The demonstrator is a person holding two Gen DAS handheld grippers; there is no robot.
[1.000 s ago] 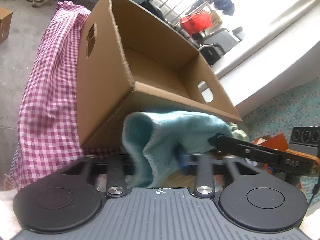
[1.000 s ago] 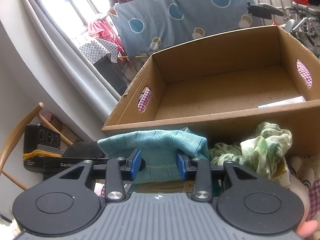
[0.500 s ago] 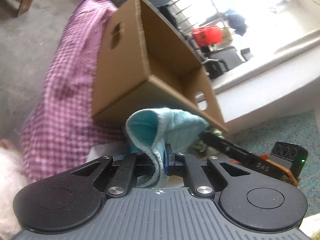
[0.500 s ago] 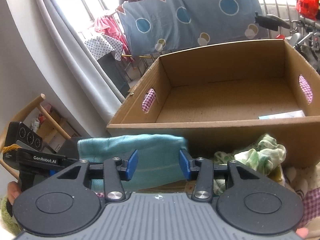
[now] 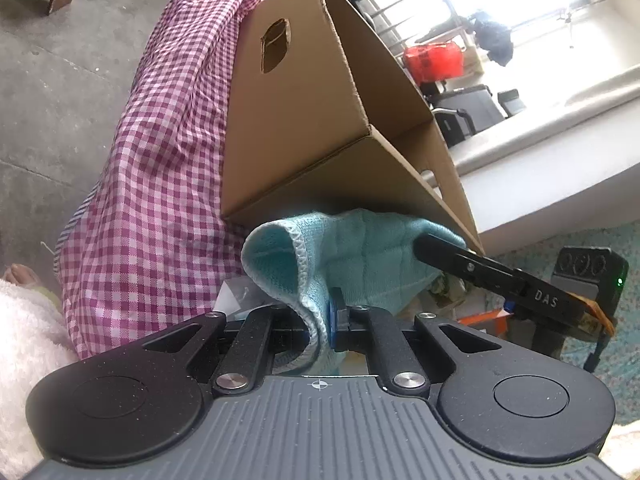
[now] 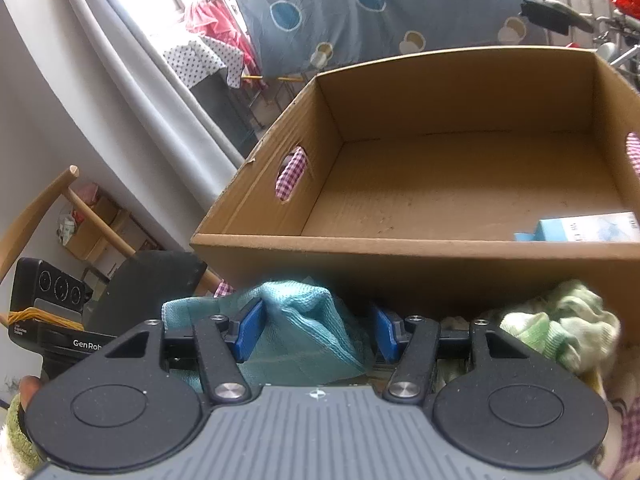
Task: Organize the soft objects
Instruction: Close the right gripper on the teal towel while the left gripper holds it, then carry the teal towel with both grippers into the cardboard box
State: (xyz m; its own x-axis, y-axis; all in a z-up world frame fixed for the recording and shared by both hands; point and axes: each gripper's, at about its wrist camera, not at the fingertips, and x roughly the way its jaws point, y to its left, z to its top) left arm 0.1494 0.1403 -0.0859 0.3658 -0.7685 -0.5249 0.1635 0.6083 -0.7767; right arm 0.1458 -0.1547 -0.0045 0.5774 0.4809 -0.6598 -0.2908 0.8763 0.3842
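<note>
Nearest me, my left tongs (image 5: pixel 325 322) are clamped shut on a hemmed fold of the teal cloth (image 5: pixel 360 256), which bulges up and forward from the pinch toward the front wall of the cardboard box (image 5: pixel 304 128). My right tongs (image 6: pixel 316 334) are opening: their blue pads (image 6: pixel 249 334) stand apart on either side of the same teal cloth (image 6: pixel 296 332). The left pad lies at the fabric; the right pad appears clear of it, so I judge that this side no longer grips. In the left view one black finger of the right tongs (image 5: pixel 472 268) rests along the far side of the cloth.

Just right of the teal cloth, a crumpled green-and-white cloth (image 6: pixel 560 328) lies against the outside of the box, untouched by either tongs.

Beyond both cloths stands the box (image 6: pixel 400 246), on a surface covered by a pink checked cloth (image 5: pixel 152 168). Its floor is almost bare; only a pale blue flat packet (image 6: pixel 580 230) shows at the near right corner, and I cannot tell what it is.

I judge the task to be at an early stage. Neither soft item is inside the box. The teal cloth is in hand but below the rim and not visibly folded flat. It has yet to be tidied and placed, and the green-and-white cloth has yet to be taken up.
</note>
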